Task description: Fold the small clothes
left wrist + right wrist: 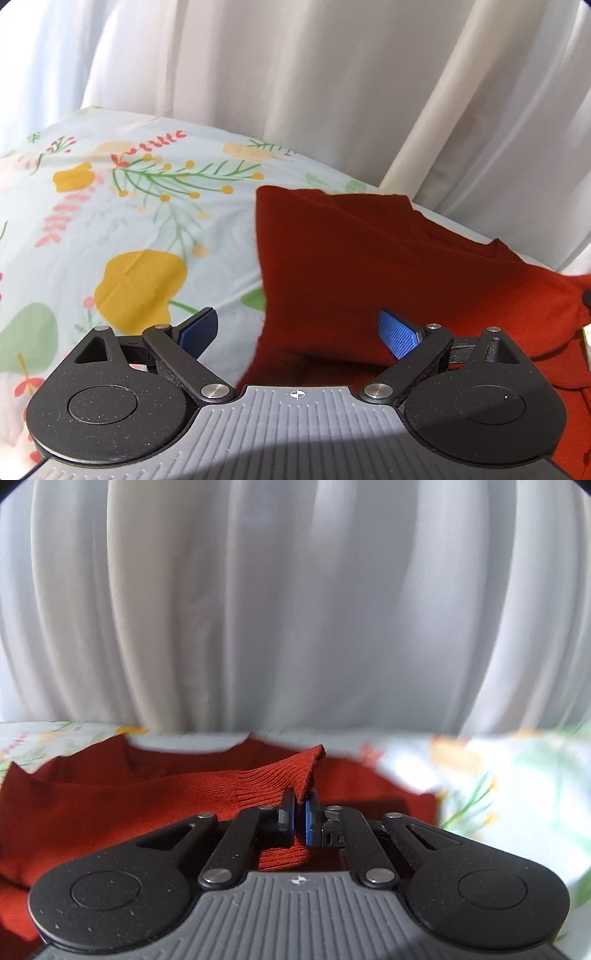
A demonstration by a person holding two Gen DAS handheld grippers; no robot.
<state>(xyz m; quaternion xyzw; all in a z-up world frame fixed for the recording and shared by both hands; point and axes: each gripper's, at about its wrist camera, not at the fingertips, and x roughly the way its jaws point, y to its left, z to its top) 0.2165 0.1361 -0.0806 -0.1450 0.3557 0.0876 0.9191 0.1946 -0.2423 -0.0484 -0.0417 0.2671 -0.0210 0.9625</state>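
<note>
Between the right gripper's (300, 818) clenched blue pads sits a ribbed hem corner of the rust-red knit top (155, 797), lifted into a peak. Left gripper (297, 332) hangs released over the top's near edge. Beneath, the floral sheet (110, 221); behind, seemingly white curtains (295, 609).

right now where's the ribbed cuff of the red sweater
In the right wrist view the ribbed cuff sits at centre, pinched in the shut jaws of the right gripper, lifted above the rest of the red sweater on the floral sheet.
</note>
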